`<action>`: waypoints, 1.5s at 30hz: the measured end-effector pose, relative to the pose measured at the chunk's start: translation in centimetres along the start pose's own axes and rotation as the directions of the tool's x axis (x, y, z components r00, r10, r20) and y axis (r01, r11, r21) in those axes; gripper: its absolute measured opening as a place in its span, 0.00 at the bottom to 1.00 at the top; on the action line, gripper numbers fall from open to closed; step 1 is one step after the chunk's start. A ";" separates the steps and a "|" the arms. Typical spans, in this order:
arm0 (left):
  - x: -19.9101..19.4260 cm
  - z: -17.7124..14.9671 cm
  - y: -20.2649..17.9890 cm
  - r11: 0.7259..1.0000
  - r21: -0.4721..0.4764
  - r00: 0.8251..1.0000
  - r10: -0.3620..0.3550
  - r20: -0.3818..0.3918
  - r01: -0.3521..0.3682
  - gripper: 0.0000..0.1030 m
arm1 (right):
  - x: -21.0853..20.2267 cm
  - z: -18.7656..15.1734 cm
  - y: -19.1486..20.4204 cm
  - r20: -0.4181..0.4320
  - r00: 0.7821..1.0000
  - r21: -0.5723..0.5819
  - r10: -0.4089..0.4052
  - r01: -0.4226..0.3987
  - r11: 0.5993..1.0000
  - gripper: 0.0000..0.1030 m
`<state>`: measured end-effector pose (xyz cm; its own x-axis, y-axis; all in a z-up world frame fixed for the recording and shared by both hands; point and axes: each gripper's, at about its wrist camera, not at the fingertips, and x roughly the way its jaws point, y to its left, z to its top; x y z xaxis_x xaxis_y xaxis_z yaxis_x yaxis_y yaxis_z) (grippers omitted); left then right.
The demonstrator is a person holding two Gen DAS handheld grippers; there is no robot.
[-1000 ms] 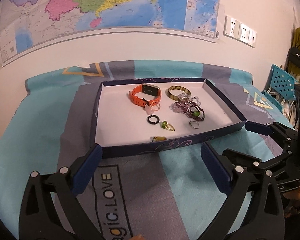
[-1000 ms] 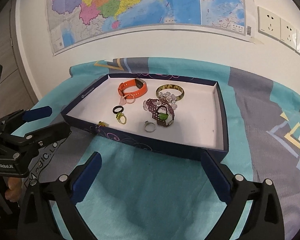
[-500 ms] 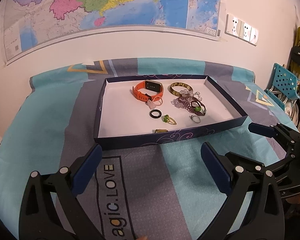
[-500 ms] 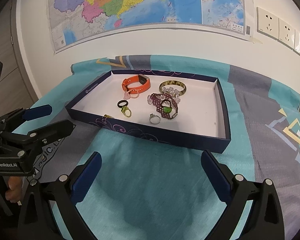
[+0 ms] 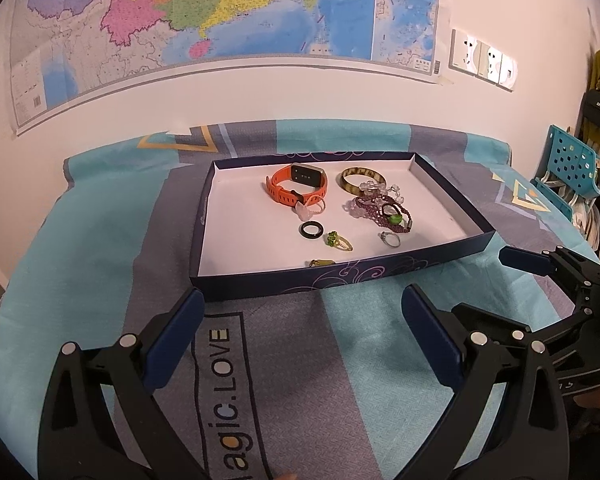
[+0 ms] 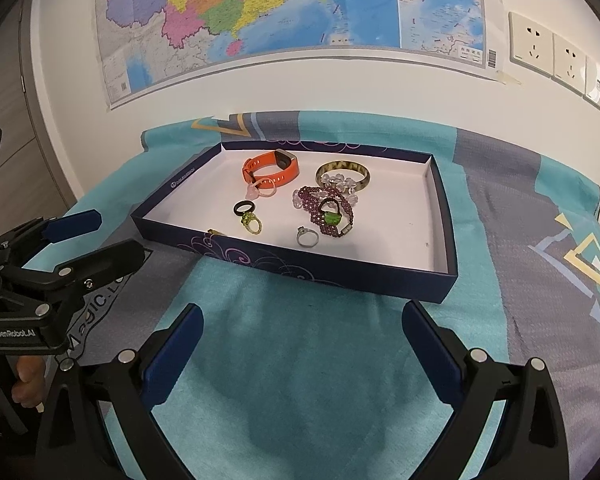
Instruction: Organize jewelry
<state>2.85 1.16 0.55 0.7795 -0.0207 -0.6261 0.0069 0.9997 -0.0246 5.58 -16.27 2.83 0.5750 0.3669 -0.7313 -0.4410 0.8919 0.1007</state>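
Jewelry lying loose in tray (image 5: 440,184), on cloth (image 5: 100,240) below map (image 5: 220,12). Orange watch (image 5: 296,189) and bangle (image 5: 362,178) sitting toward far wall; beads (image 5: 380,208) tangling just beside bangle, green-clasped; black ring (image 5: 311,230), green ring (image 5: 337,240) and silver ring (image 5: 390,239) scattering nearer; one small gold piece (image 5: 321,263) resting close against near wall.

Judging handling: all light. Rings small, hard, likely slipping between pads, so pinching across the band. Watch strap flexing, best taken at its stiff face. Beads draping and possibly snagging neighbours when lifting. Bangle rigid, gripping across its rim.

Tray walls standing low but crowding gold piece and watch; open white floor at left and right ends offering room for sorting. Descending from above probably clearing the near wall.

Left gripper (image 5: 300,332) hovering short of tray, spread wide, holding nothing. Right gripper (image 6: 300,340) likewise gaping, empty, over teal cloth, well apart from the jewelry.
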 end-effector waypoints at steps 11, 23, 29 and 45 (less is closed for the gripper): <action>0.3 -0.2 0.1 1.000 -0.011 1.000 0.002 -0.012 -0.002 0.94 | 0.0 0.0 -0.3 -0.001 1.000 0.005 -0.001 0.001 1.000 0.93; 0.5 -0.2 0.0 1.000 -0.016 1.000 0.003 -0.018 -0.003 0.94 | 0.0 -0.1 -0.4 -0.005 1.000 0.001 -0.002 0.002 1.000 0.93; 0.6 -0.2 0.1 1.000 -0.018 1.000 0.002 -0.020 -0.002 0.94 | 0.1 0.0 -0.3 -0.009 1.000 0.002 -0.003 0.003 1.000 0.93; 0.9 -0.3 0.1 1.000 -0.025 0.999 -0.003 -0.041 0.002 0.95 | 0.2 0.1 -0.4 -0.018 1.000 0.003 0.000 0.000 1.000 0.93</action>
<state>3.41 1.28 -0.26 0.7529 -0.0243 -0.6577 -0.0070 0.9990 -0.0450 5.98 -16.50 2.69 0.5625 0.3624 -0.7431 -0.4392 0.8925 0.1029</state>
